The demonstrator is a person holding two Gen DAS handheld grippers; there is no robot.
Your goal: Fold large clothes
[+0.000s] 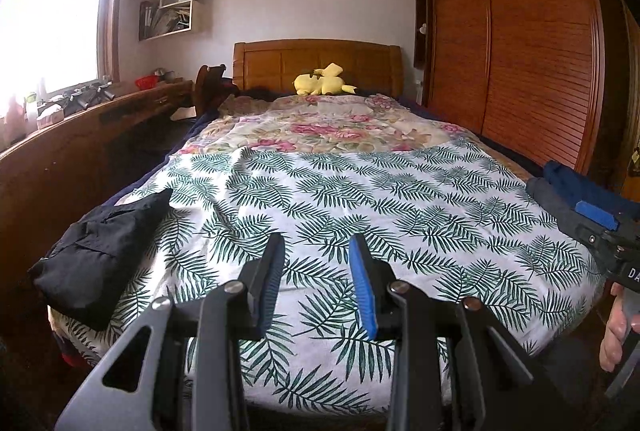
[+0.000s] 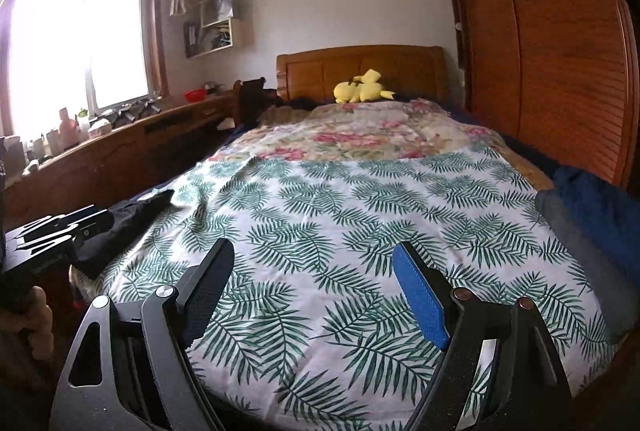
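Leaf-print sheet [image 1: 360, 199] covers bed | wooden wardrobe [image 1: 520, 51] right | left gripper [image 1: 318, 247] empty, part-open | right gripper [image 2: 316, 255] wide, empty

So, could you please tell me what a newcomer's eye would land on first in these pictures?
The fern-print sheet spread over the near half of the bed draws the eye first, with a floral quilt beyond it. A yellow plush toy lies at the wooden headboard. A black garment sits at the sheet's left edge, blue clothes at its right.

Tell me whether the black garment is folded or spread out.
Folded: the black garment lies as a compact, layered bundle on the bed's left edge.
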